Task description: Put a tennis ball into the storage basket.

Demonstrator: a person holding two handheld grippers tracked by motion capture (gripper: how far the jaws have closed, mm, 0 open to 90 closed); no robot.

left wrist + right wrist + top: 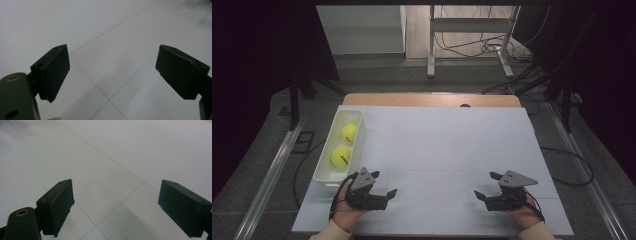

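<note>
Two yellow tennis balls (349,132) (340,156) lie in a white oblong bin (357,120) at the table's left side. My left gripper (384,186) rests low near the front left of the white table top (442,150), just right of the bin's near end, open with nothing between its pads (53,71). My right gripper (485,186) sits near the front right, also open and empty, its jaws pointing toward the table's middle. In both gripper views the black jaws stand wide apart over bare white surface.
A wooden table edge (432,99) shows beyond the white top. Behind it stand a metal desk frame (472,40) and loose cables on the floor. Metal rails (272,170) run along both sides of the table.
</note>
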